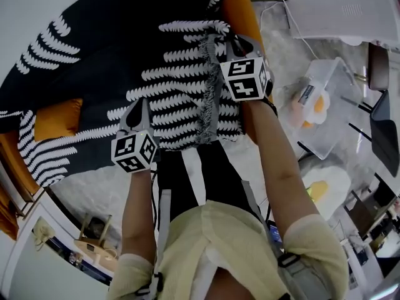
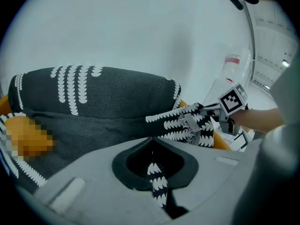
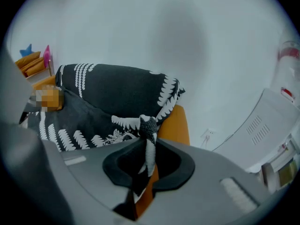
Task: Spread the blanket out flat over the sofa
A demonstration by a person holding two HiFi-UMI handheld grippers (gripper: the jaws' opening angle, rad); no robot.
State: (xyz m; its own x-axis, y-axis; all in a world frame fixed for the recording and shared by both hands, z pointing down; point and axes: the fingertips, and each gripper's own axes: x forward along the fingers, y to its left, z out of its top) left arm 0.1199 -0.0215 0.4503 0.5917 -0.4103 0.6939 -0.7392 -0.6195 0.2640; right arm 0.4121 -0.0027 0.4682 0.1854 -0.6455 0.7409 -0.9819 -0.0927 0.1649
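Cream sleeves and both forearms fill the bottom of the head view. Beyond them the left gripper (image 1: 139,110) and the right gripper (image 1: 226,42) each pinch the near hem of the blanket (image 1: 119,55). It is black with a white fern print and lies over the seat and back of the orange sofa (image 1: 242,8). Orange shows bare at the left and along the right side. To spread it well, I judge both hands should hold the hem taut, move apart sideways so the bunch by the right gripper opens out, and lower the hem evenly without dragging cloth off the backrest.

Seen from the left gripper view, its jaws are closed together on a fold of printed hem. The blanket runs from there up over the backrest, and the right gripper holds gathered fringe across the way.

Seen from the right gripper view, its jaws are clamped on a twisted strip of the fringed edge, with the orange sofa side just behind.

Arms and grippers hide the seat front in the head view. The sofa's left end is cut off, a mosaic patch covers some orange in both gripper views, and how far the cloth hangs behind the back cannot be told.
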